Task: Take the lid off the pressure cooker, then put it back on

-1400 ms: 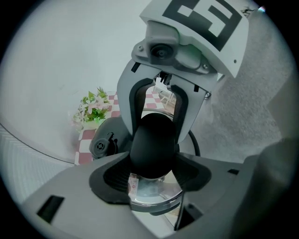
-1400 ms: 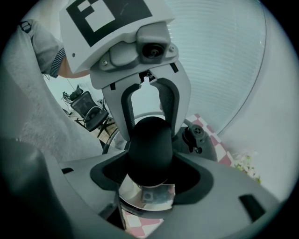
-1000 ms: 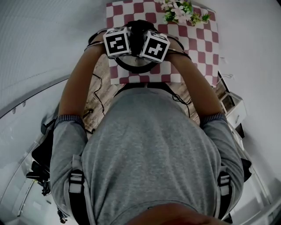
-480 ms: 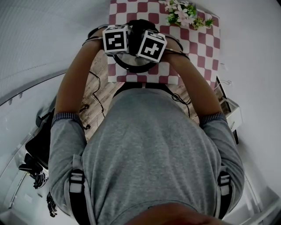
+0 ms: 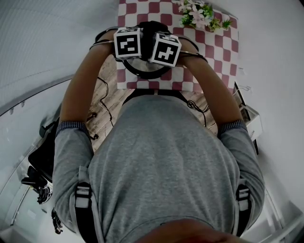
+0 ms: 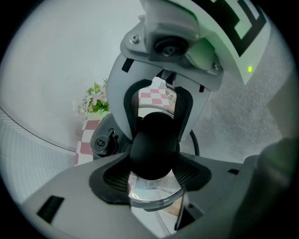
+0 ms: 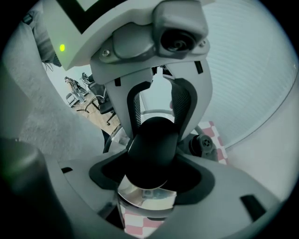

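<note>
The pressure cooker (image 5: 148, 72) stands on the desk (image 5: 216, 45), under its red-and-white checked cloth (image 5: 137, 12), at the top centre of the head view. Both grippers meet over it, probably because its lid (image 6: 152, 200) offers only one black handle (image 6: 154, 142) and looks too heavy and awkward for a single pair of jaws. In its own view the left gripper (image 6: 152, 179) takes the near end of that handle. Its jaws stand wide, yet the ribbed pads (image 6: 117, 177) press against the handle's sides. The right gripper (image 7: 152, 179) faces it from the opposite side and appears to clasp the same handle just as broadly, with shiny lid metal showing just below. Gripping from both sides should let the two hands twist or lift the lid evenly. Whether the lid is locked onto the pot or sitting loose I cannot tell. The left forearm (image 5: 83, 90) and right forearm (image 5: 214, 90) reach forward and converge on the pot. The wrists are bent so that the grippers point steeply down, and the marker cubes (image 5: 127, 43) sit side by side, nearly touching. A spray of flowers (image 5: 199, 14) lies beyond, at the upper right.
</note>
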Tool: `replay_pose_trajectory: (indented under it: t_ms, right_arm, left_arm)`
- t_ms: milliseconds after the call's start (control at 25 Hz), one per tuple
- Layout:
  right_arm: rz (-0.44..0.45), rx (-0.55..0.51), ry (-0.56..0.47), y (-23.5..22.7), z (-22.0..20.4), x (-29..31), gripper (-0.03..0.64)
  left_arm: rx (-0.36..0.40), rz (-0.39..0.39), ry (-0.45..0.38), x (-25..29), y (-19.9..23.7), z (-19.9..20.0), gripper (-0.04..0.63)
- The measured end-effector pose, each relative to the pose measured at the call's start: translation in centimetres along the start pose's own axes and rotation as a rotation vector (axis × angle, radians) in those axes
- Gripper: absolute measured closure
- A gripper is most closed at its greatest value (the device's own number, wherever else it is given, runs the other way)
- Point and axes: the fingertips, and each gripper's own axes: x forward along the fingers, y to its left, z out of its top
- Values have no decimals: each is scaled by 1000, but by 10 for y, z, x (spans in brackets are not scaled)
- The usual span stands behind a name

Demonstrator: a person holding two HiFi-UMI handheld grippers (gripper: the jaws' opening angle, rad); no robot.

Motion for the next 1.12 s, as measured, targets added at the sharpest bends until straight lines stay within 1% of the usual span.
replay_pose_trajectory:
  t_ms: [120, 280, 480, 680, 760, 840, 1120]
  right_arm:
    - [8, 0, 11, 0, 0, 0, 304]
    - [-10, 62, 27, -1, 0, 0, 306]
    - [-39, 139, 13, -4, 0, 0, 314]
    - [-85, 200, 19, -3, 0, 4, 314]
    - [-93, 196, 16, -2, 0, 5, 314]
    - [-93, 177, 13, -2, 0, 5, 313]
    - [-70, 95, 8, 0, -2, 6, 308]
  left_arm:
    - [-10, 8, -20, 0, 1, 0, 293]
    - [12, -11, -19, 3, -2, -5, 295]
    - [57, -32, -34, 4, -2, -5, 295]
    - [141, -51, 4, 6, -4, -7, 295]
    - [154, -56, 13, 7, -4, -8, 295]
    - [152, -56, 12, 7, -5, -8, 295]
    - [110, -39, -13, 8, -4, -7, 295]
